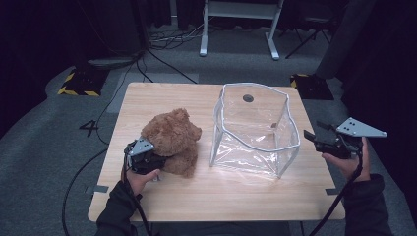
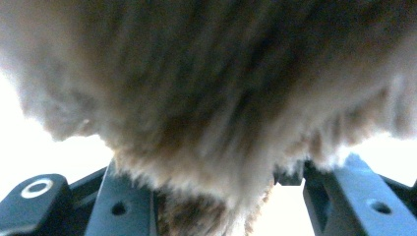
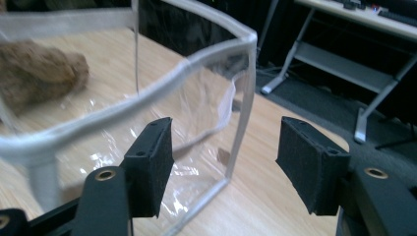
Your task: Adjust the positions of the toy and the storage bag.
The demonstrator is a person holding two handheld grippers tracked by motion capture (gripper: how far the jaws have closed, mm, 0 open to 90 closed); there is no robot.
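L gripper (image 1: pixel 160 158) is sitting low on the wooden table (image 1: pixel 147 98), w/ the person's left hand (image 1: pixel 140 179) gripping it from behind. It's pressing into the back/side of the brown teddy bear (image 1: pixel 173 140). In the left gripper view the bear's fur (image 2: pixel 206 98) is filling the gap between the two black jaws and spilling over them; jaws are standing fairly wide w/ fur between, but can't tell if they're actually squeezing it or just pushed in around it.

Bear is sitting on the left half of the table, facing right, just beside the clear plastic bag (image 1: pixel 253 130), not touching it as far as the high view shows.

R gripper (image 1: pixel 311 139) is hovering off the table's right edge, held up by the right hand (image 1: pixel 346 162), pointing at the bag. In the right gripper view its jaws are spread wide apart, holding nothing, touching nothing; the bag's white-trimmed corner (image 3: pixel 246 39) is standing just ahead of them.

Bag is standing upright & open-topped, centre-right on the table.
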